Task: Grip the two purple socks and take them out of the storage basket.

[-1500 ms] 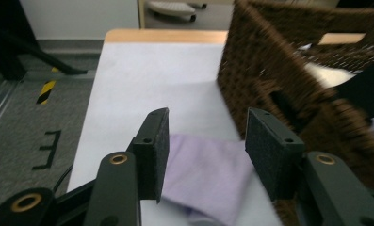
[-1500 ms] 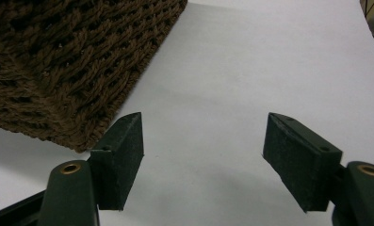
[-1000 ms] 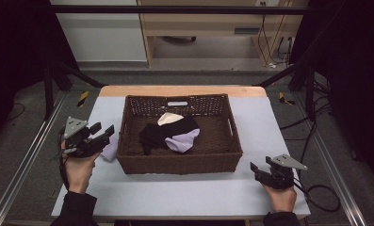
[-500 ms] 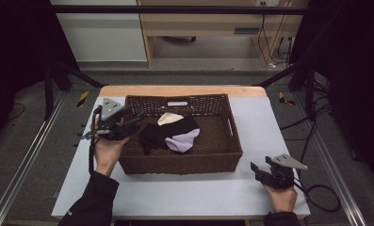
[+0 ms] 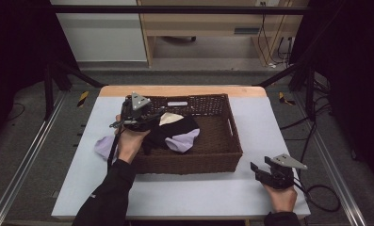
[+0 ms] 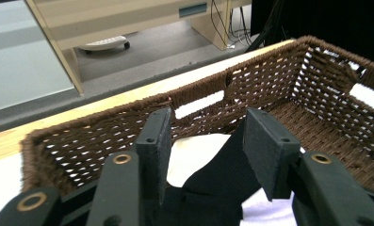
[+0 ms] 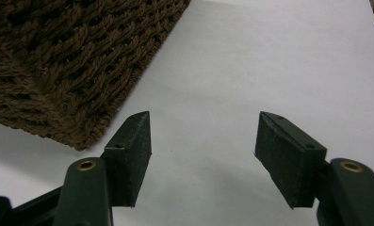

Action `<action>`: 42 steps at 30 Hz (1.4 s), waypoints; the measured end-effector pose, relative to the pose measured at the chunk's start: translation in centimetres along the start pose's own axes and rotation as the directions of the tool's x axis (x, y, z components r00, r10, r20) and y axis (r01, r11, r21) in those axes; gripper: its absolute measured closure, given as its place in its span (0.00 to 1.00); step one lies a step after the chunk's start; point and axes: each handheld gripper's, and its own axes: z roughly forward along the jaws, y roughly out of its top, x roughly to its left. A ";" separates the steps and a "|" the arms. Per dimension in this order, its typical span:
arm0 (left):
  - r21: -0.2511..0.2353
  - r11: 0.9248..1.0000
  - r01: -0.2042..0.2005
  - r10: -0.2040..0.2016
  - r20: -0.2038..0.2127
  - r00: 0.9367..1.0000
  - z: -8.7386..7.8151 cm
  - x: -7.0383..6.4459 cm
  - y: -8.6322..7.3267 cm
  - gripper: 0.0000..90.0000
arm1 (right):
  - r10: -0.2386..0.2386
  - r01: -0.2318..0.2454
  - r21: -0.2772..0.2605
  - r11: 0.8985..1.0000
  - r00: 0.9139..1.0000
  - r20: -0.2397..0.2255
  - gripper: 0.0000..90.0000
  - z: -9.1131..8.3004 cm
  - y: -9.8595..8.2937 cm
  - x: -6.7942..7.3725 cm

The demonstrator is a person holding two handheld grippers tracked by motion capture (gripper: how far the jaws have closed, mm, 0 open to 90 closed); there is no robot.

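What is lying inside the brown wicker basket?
In the wicker basket lies a small heap of garments: a black cloth on top, a lilac piece and a cream one. The left claw hangs open over them. The basket floor under the heap is covered.

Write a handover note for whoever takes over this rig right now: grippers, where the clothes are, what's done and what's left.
Left gripper: open, over the left end of the wicker basket, jaws straddling the black garment without gripping it.
Right gripper: open, holds nothing, resting on the table off the basket's front right corner.
In the basket: the black garment, a lavender piece, a cream piece.
Outside it: one lavender cloth on the table by the basket's left side.
Done: that one cloth looks taken out.
Left: probably the three pieces in the basket, black one next.
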 end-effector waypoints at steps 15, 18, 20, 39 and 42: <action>0.176 0.983 -0.047 0.027 0.119 0.993 4.7 -1.2 -2.6 0.52 | 0.001 -0.001 0.000 1.000 1.000 -0.006 0.42 0.0 0.0 0.0; 0.228 0.971 -0.067 0.038 0.125 0.991 5.4 -1.2 -3.0 0.52 | 0.007 -0.007 0.001 1.000 1.000 -0.008 0.42 0.0 0.0 0.0; 0.239 0.968 -0.070 0.039 0.132 0.990 5.5 -1.3 -3.1 0.52 | 0.007 -0.007 0.001 1.000 1.000 -0.008 0.42 0.0 0.0 0.0; 0.401 0.899 -0.179 0.109 0.191 0.975 7.1 -2.3 -4.3 0.57 | -0.001 0.001 0.001 1.000 1.000 -0.010 0.42 0.1 0.0 0.0; 0.453 0.872 -0.187 0.101 0.209 0.973 7.6 -2.3 -4.6 0.55 | -0.001 0.001 0.001 1.000 1.000 -0.009 0.42 0.1 0.0 0.0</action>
